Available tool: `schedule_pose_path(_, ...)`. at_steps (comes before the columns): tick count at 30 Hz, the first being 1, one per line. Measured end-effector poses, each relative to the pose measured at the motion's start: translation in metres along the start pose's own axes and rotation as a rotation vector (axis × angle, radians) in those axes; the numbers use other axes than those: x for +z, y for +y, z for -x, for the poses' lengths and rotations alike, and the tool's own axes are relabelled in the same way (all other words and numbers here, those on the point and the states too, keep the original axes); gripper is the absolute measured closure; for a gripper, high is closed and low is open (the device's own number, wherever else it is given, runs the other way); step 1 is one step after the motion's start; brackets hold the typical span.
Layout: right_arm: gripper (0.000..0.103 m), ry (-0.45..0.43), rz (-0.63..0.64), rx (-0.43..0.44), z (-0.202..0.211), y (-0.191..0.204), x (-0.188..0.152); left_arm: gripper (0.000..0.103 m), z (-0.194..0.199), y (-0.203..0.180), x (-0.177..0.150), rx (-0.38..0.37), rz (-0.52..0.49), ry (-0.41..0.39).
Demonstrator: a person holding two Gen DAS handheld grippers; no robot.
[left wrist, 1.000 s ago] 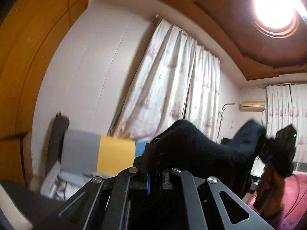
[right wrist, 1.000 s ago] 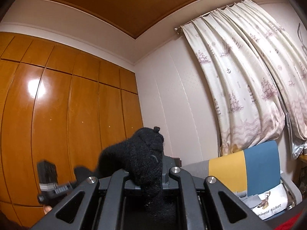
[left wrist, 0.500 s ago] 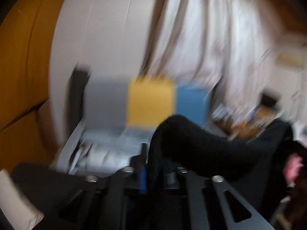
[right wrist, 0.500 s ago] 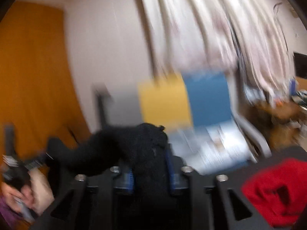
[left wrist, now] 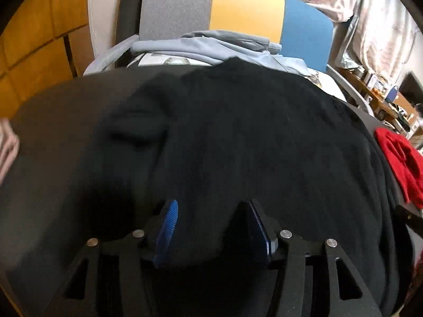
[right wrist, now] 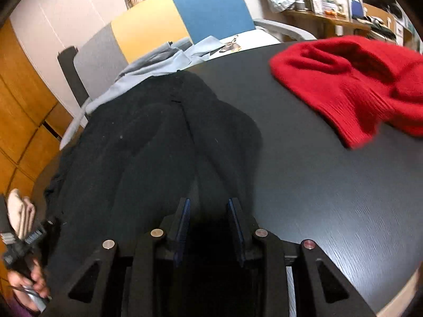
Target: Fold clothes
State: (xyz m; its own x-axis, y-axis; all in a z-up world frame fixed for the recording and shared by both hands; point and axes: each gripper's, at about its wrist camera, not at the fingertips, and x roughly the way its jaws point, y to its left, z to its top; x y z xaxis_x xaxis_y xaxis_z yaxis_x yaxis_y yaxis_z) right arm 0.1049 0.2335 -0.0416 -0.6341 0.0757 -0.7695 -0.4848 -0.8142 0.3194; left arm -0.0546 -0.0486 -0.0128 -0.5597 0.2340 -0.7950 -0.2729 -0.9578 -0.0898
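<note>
While the black garment (left wrist: 238,137) lies spread across the worktop (right wrist: 330,185), reaching its far edge, both hand-held grippers, left (left wrist: 211,222) and right (right wrist: 208,216), stand parted around its near hem. No neat fold shows; red garment (right wrist: 357,79) lies bunched, far right corner.

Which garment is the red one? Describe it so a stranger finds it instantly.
Start at the dark round table. A black garment lies spread on its left part, in front of the tri-colour chair. The red knit lies crumpled to its right, apart from it, the only bright, ribbed piece there.
</note>
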Motion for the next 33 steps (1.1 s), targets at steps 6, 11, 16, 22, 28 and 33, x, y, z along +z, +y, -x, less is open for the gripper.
schedule_pose_path(6, 0.073, 0.019, -0.032, -0.026, 0.02, -0.015, -0.005, 0.029, -0.009, -0.017, -0.025, 0.084, -0.117, -0.074)
schedule_pose_path(11, 0.073, 0.062, -0.081, 0.008, 0.029, -0.018, -0.017, 0.018, -0.023, -0.02, -0.01, 0.176, -0.289, -0.119)
schedule_pose_path(16, 0.072, 0.116, -0.058, 0.034, 0.037, -0.012, -0.035, 0.019, -0.035, -0.008, 0.01, 0.35, -0.363, -0.114)
schedule_pose_path(22, 0.073, 0.068, 0.099, -0.009, 0.032, 0.008, -0.05, 0.027, 0.009, -0.007, -0.003, 0.088, -0.152, -0.121)
schedule_pose_path(28, 0.098, 0.018, 0.11, 0.019, 0.04, 0.002, -0.034, 0.023, -0.012, -0.027, -0.033, 0.083, -0.237, -0.075)
schedule_pose_path(33, 0.1, -0.087, 0.137, -0.044, 0.074, -0.015, 0.003, 0.01, -0.019, -0.011, -0.028, 0.017, -0.133, -0.065)
